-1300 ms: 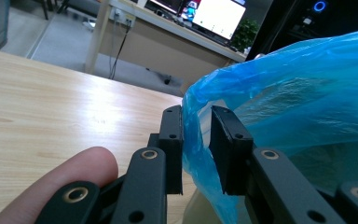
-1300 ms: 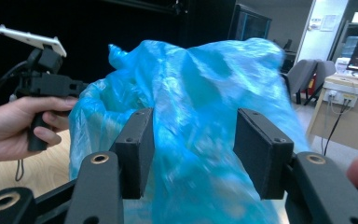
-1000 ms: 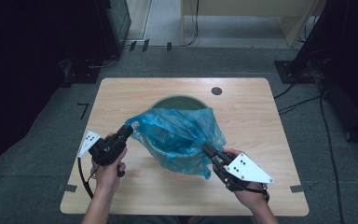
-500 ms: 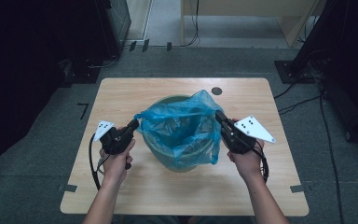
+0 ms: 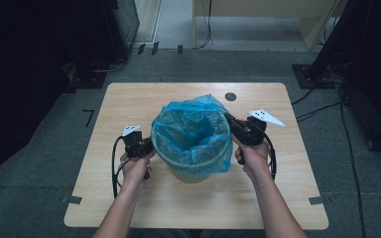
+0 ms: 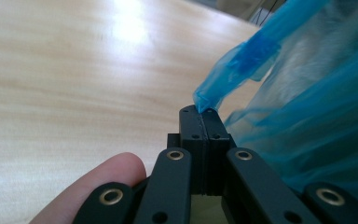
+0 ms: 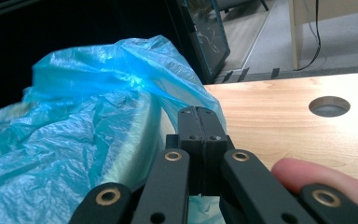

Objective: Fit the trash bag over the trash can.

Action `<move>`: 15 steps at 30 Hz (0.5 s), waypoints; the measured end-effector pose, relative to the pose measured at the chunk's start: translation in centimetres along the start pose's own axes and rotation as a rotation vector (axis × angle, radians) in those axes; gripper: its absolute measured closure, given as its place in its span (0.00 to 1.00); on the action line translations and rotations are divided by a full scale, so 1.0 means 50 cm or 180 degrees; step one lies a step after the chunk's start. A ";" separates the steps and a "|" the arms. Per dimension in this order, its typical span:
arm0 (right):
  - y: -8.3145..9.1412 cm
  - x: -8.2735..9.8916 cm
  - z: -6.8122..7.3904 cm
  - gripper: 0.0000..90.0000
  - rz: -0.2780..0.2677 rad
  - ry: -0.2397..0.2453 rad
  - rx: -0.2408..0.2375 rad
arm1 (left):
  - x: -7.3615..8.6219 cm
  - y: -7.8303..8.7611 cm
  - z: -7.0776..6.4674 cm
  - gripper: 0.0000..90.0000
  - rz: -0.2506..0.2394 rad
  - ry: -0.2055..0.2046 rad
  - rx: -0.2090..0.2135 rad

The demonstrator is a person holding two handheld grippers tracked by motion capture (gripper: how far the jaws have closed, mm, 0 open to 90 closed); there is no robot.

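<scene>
While both grippers [image 5: 151, 145] [image 5: 229, 120] pinch the blue bag [image 5: 193, 131], draped over the bin [image 5: 193, 171], its skirt remains to be pulled down.

A black "7" mark [image 5: 89, 117] on the floor left of the table [image 5: 129, 99]

So there's a light wood table [image 5: 129, 198] mid-frame, with a pale green bin [image 5: 193, 171] standing near its center, lined with a blue plastic bag [image 5: 191, 131] that drapes over the rim. The left gripper [image 5: 146, 146] sits right at the bag's left edge, the right gripper [image 5: 230, 121] at its right edge, each pinching the plastic. A round hole [image 5: 230, 96] shows in the tabletop above the bin. Cables [image 5: 206, 29] trail across the grey floor up top.
</scene>
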State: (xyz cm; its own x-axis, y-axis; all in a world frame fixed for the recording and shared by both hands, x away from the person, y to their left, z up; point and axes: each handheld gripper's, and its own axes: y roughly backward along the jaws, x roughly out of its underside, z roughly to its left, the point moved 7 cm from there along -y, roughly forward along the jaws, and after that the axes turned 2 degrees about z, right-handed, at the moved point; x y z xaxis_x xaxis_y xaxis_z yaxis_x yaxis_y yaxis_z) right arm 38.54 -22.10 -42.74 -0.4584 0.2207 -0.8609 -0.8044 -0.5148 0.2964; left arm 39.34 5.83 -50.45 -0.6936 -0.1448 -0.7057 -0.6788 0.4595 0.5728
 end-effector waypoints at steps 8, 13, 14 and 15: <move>-0.030 0.057 -0.033 1.00 0.0439 0.0279 0.0249 | 0.051 -0.035 0.054 1.00 0.0308 0.0004 -0.0392; -0.023 0.127 -0.080 1.00 0.0606 0.0303 0.0410 | 0.075 -0.012 0.102 0.77 0.0086 0.0037 -0.0296; -0.020 0.144 -0.091 1.00 0.0649 0.0293 0.0455 | 0.074 -0.003 0.108 0.69 -0.0004 -0.0004 -0.0295; -0.018 0.155 -0.099 1.00 0.0674 0.0305 0.0507 | 0.072 0.007 0.109 0.64 -0.0112 -0.0088 -0.0219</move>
State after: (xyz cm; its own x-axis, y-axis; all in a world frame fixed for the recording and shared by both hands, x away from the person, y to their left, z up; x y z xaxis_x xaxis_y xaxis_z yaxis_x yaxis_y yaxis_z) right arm 37.57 -24.06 -51.73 -0.5910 0.0389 -0.8057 -0.7472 -0.4027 0.5287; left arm 37.93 10.23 -55.07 -0.6626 -0.1352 -0.7367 -0.7183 0.3932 0.5739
